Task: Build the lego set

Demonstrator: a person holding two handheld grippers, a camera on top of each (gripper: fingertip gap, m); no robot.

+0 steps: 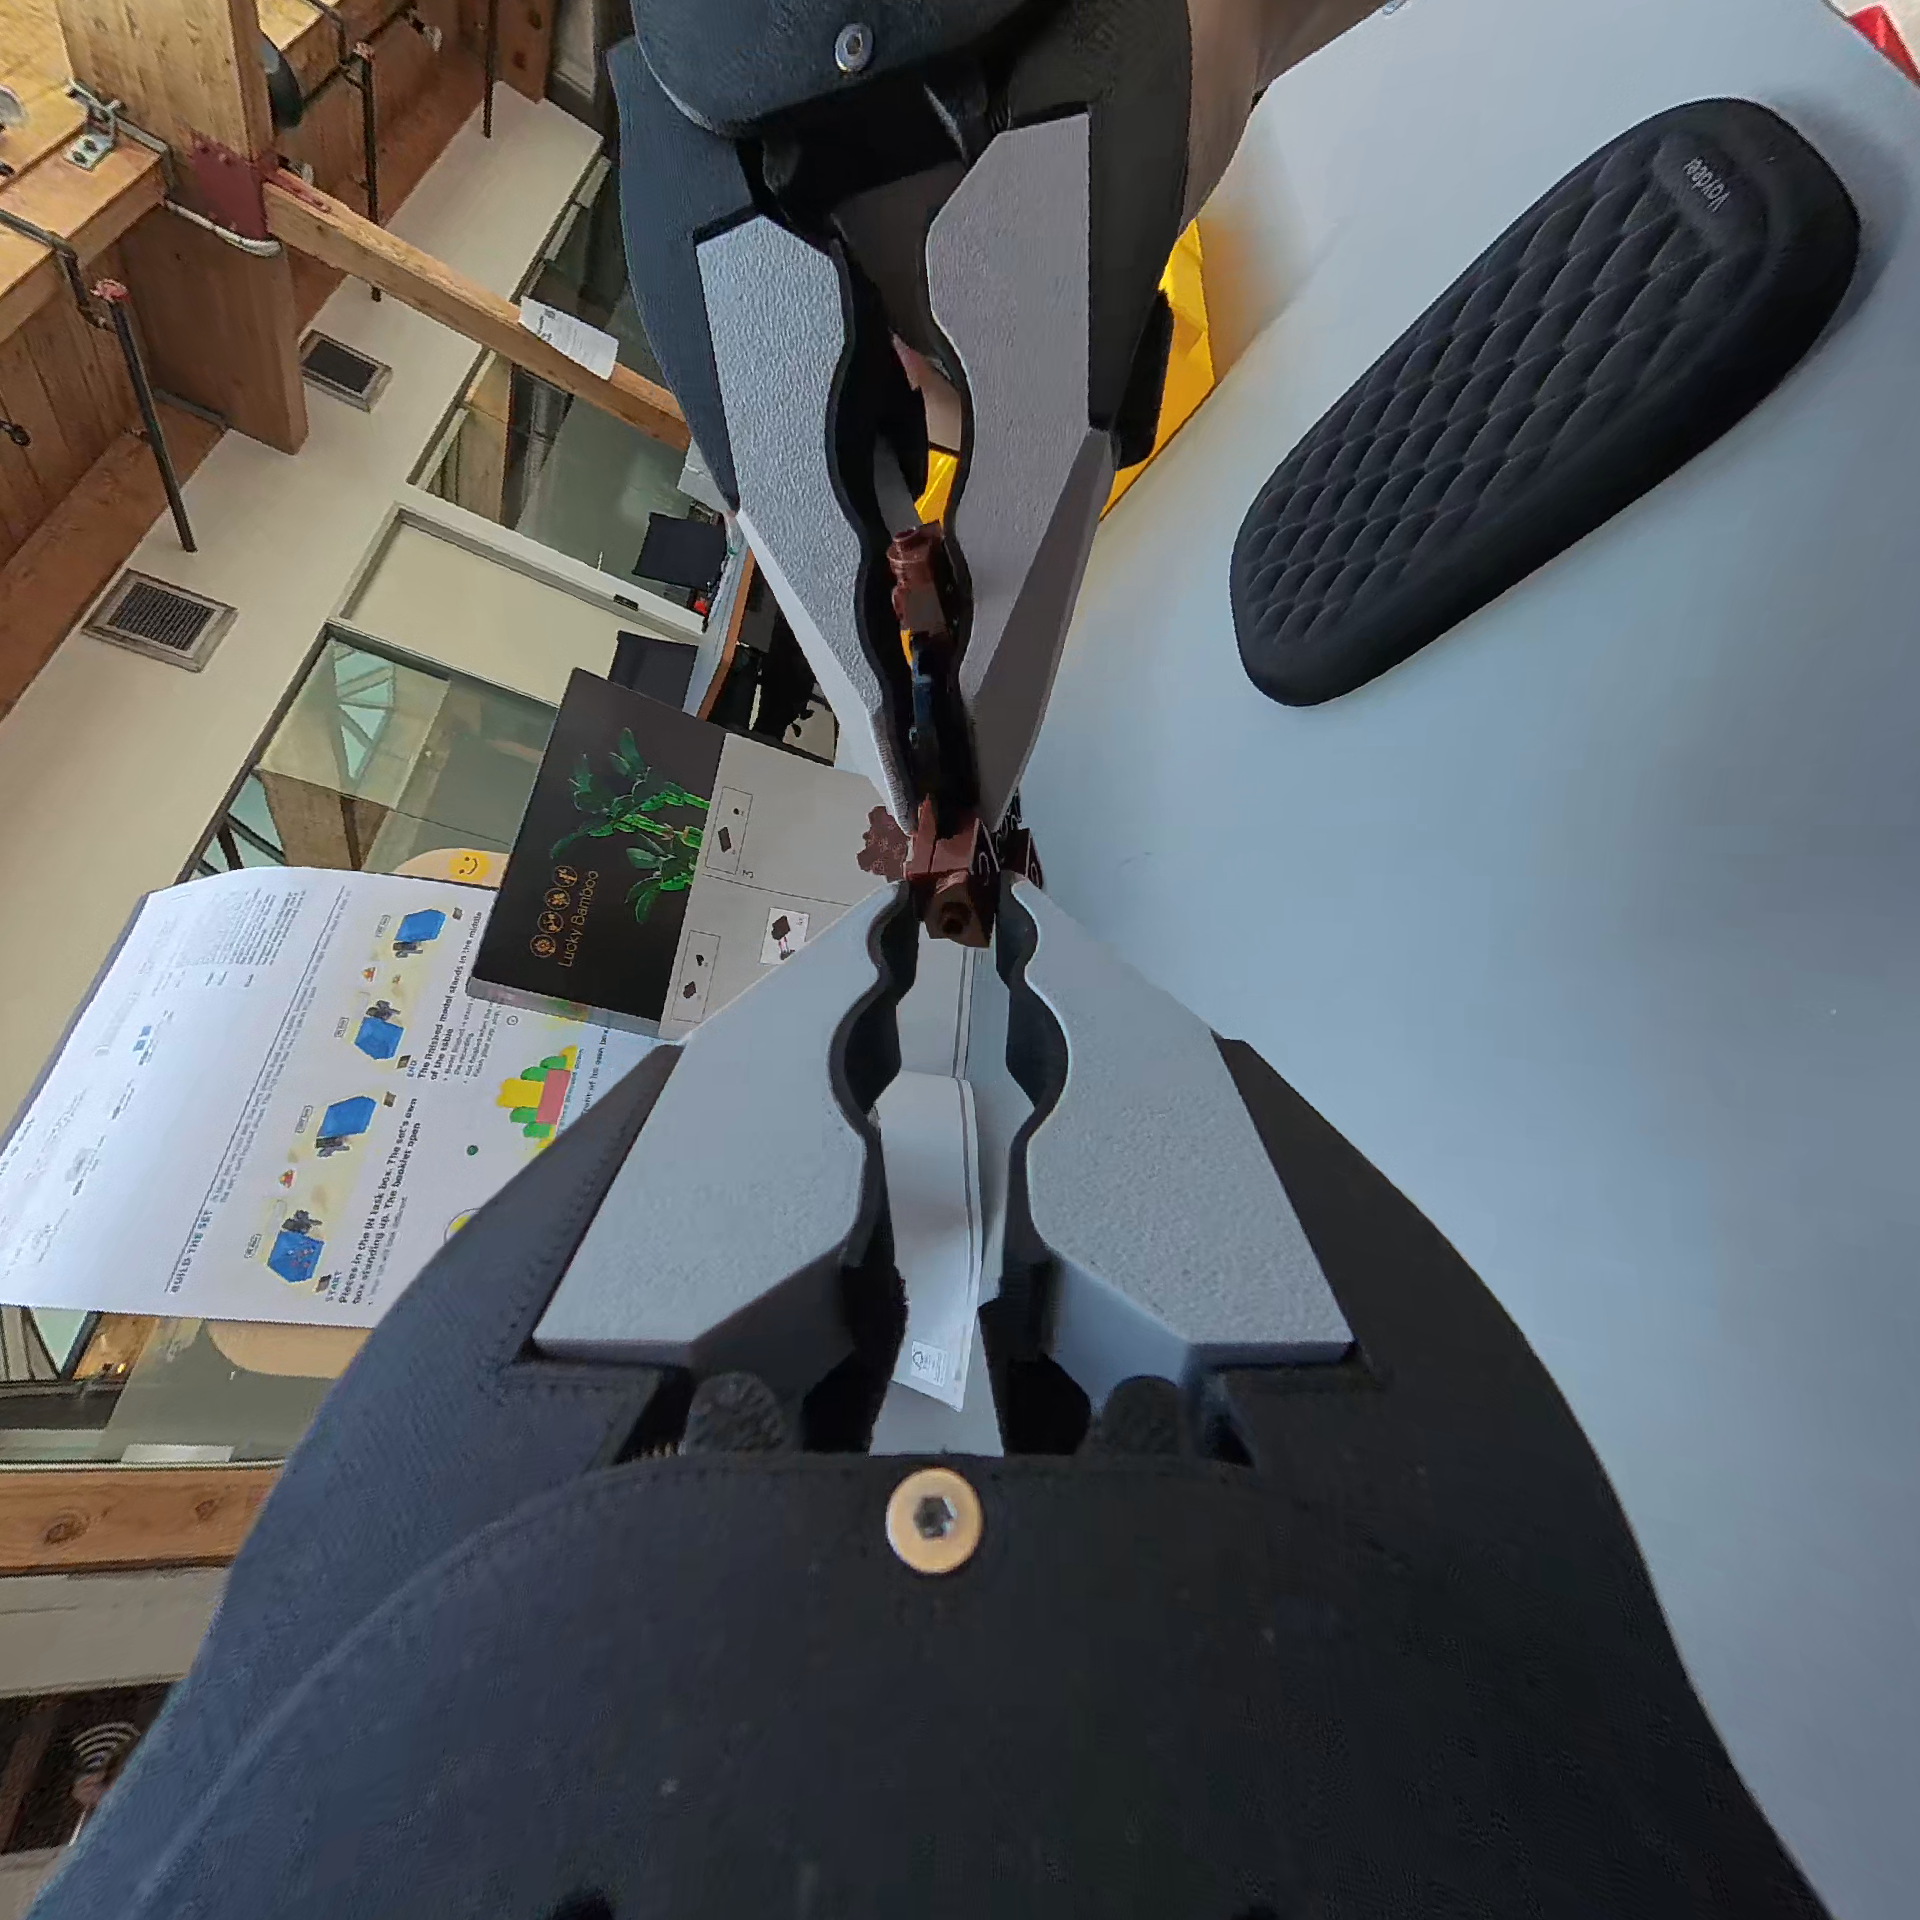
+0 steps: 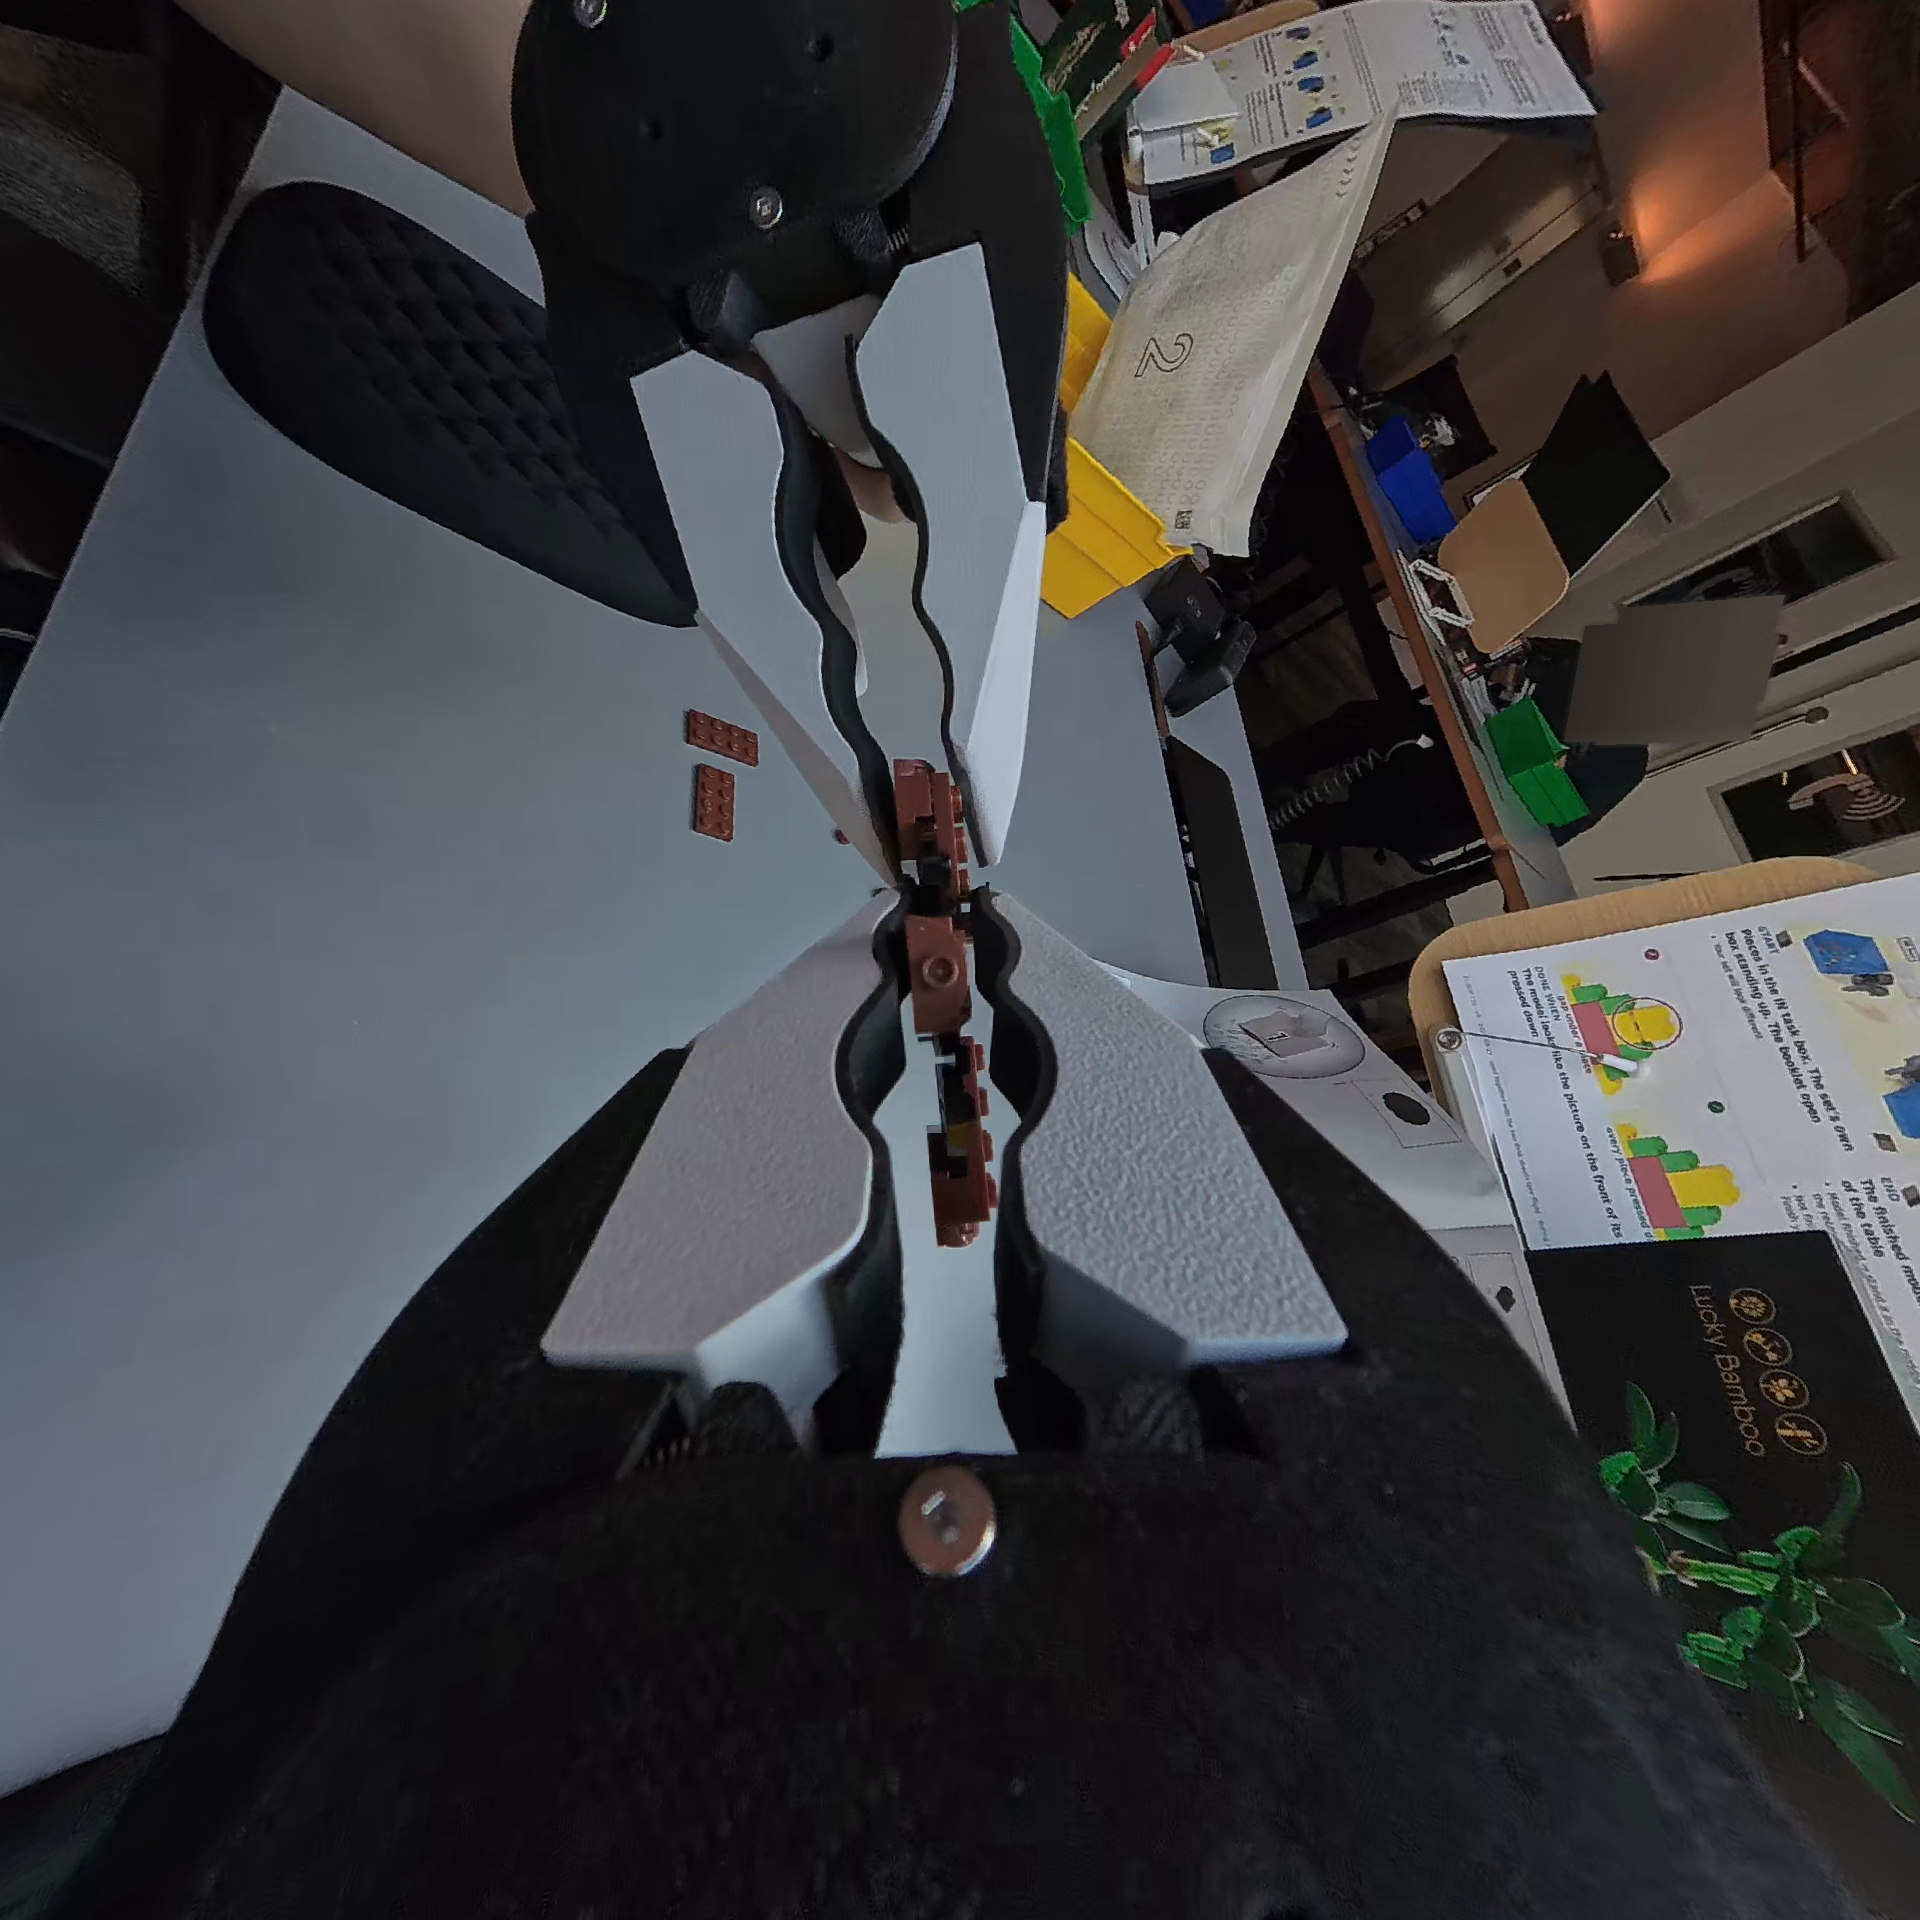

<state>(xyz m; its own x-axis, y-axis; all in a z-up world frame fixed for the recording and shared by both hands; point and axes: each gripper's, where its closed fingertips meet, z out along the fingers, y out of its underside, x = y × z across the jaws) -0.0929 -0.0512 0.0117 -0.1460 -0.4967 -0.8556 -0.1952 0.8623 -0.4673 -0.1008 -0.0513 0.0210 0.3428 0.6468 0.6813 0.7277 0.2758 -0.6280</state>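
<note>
Above the surface (image 2: 312, 935), both tools pinch the brown assembly (image 2: 940, 971) tip-to-tip; uneven squeezing could snap it apart.

black wrist rest (image 1: 1538, 405), yellow bins (image 2: 1101, 520), poss. blue bins (image 2: 1408, 473)

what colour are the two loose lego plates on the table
Reddish brown plates, clearest in the right wrist view.
</note>
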